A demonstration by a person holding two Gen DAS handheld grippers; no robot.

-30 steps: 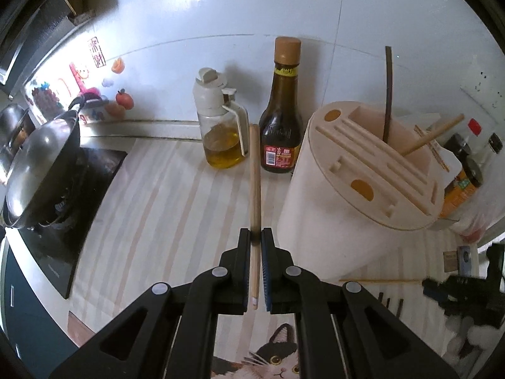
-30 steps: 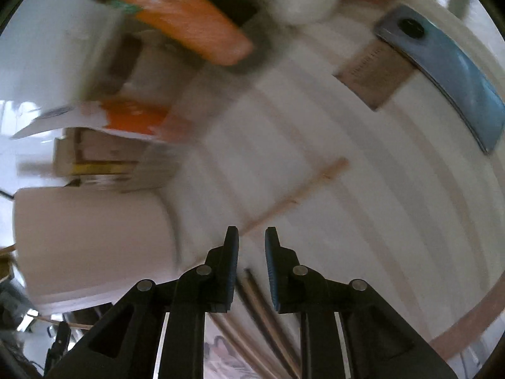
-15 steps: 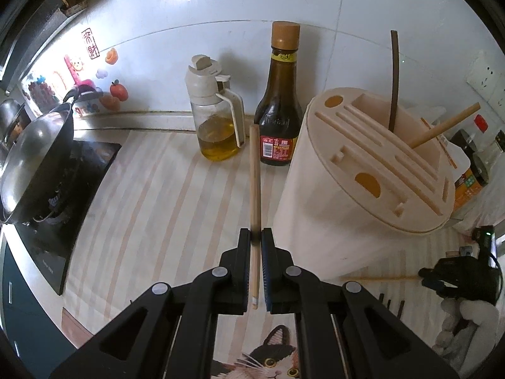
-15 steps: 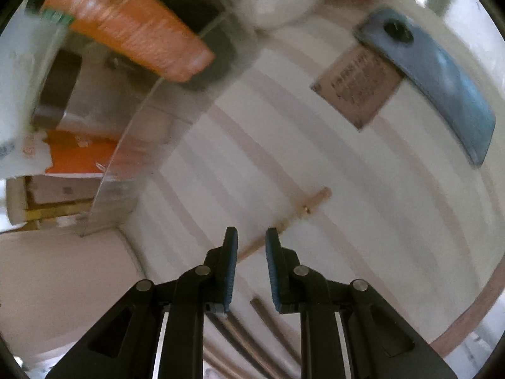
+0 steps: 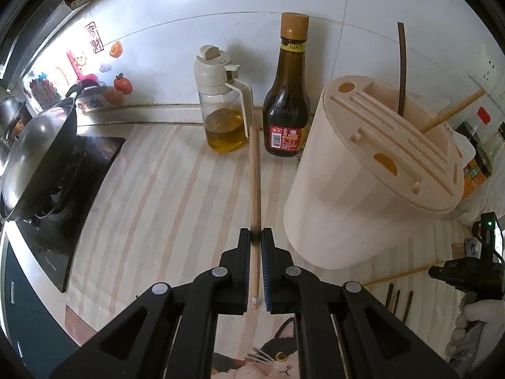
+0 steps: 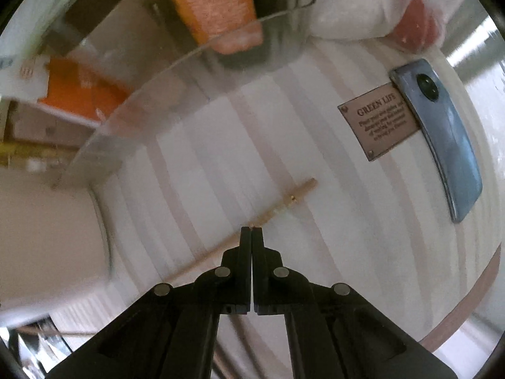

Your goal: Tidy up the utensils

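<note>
My left gripper (image 5: 256,237) is shut on a light wooden chopstick (image 5: 254,177) that points forward above the striped mat. A cream utensil holder (image 5: 366,170) stands to its right, with a dark chopstick (image 5: 401,69) and a light one (image 5: 451,112) in its slots. My right gripper (image 6: 252,232) is shut on a light chopstick (image 6: 284,205) lying on the mat; it also shows in the left wrist view (image 5: 407,273). Several dark chopsticks (image 5: 398,300) lie near it. The right gripper shows at the right edge of the left wrist view (image 5: 442,273).
An oil dispenser (image 5: 222,104) and a soy sauce bottle (image 5: 288,94) stand at the wall. A wok (image 5: 34,154) sits on the stove at left. A clear container (image 6: 176,63) with orange packets, a blue phone (image 6: 442,139) and a brown label (image 6: 378,120) lie by the right gripper.
My right gripper moved forward along the mat to the lying chopstick and closed on it. My left gripper kept its chopstick and shifted slightly.
</note>
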